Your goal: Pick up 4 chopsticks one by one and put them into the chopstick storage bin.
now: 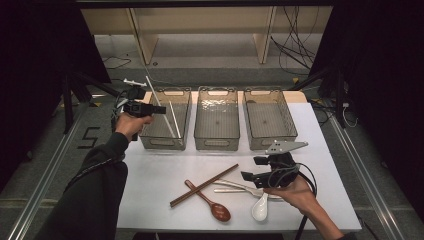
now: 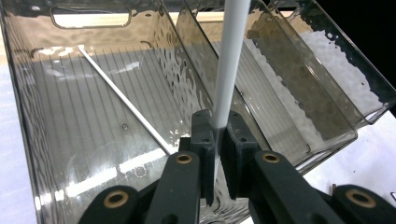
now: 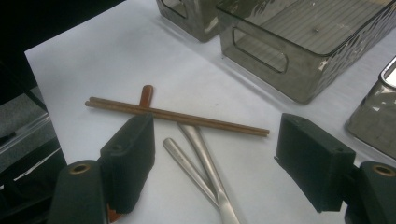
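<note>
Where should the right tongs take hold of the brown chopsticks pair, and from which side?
Grip the brown chopsticks probably near mid-length, coming from above with the open right tongs set across them. They lie flat, side by side, crossing over the brown spoon handle, so mid-length both sticks can be pinched together.

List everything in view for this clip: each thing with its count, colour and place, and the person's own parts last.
White chopstick: one, white, clamped in the left tool above the left bin.
Second white chopstick: one, white, lying aslant inside the left bin.
Bins: three, clear smoky grey, side by side at the table's far edge.
Brown chopsticks: a pair, brown, lying together on the table's near middle.
Brown spoon: one, brown, its handle passing under the brown chopsticks.
Metal utensils: two handles, silver, beside the brown chopsticks.
White spoon: one, white, near the right hand.
Table: one, white.
Left tool: black, shut on the white chopstick.
Right tool: black, open over the metal utensils.
</note>
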`<state>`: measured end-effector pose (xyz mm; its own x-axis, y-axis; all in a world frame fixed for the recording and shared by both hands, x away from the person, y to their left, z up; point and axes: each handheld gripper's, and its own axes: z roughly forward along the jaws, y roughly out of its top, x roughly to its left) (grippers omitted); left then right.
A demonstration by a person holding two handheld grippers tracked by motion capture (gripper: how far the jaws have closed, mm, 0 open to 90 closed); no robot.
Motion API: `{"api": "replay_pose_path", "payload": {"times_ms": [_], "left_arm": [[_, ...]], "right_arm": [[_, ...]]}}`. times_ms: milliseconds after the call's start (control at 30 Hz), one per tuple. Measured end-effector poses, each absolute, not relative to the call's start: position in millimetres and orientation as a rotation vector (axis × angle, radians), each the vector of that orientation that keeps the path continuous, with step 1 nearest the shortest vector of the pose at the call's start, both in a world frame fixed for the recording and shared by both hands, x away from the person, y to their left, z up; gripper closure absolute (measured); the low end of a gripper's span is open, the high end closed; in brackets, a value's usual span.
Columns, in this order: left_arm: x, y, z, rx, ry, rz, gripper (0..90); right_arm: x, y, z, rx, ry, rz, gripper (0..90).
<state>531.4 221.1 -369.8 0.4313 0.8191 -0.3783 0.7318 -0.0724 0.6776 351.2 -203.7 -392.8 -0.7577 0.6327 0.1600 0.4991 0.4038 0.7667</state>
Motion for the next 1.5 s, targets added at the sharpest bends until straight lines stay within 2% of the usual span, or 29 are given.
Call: {"api": "replay_pose_path", "payload": {"times_ms": [667, 1000, 1300, 1500], "left_arm": [[536.4, 218.6, -386.7, 1.845, 1.361, 0.107, 82.8], [541.2, 214.5, -393.8, 1.849, 1.394, 0.136, 81.6], [543.1, 213.3, -398.6, 1.842, 1.423, 0.171, 74.9], [536.5, 212.4, -393.4, 1.845, 1.400, 0.181, 60.6]], "right_arm": [[351.2, -203.0, -392.9, 1.011, 2.502, 1.277, 29.0], [351.4, -202.6, -393.4, 1.006, 2.505, 1.275, 29.0], [351.4, -202.9, -393.0, 1.010, 2.505, 1.276, 29.2], [351.3, -202.8, -393.0, 1.010, 2.505, 1.275, 29.3]]}}
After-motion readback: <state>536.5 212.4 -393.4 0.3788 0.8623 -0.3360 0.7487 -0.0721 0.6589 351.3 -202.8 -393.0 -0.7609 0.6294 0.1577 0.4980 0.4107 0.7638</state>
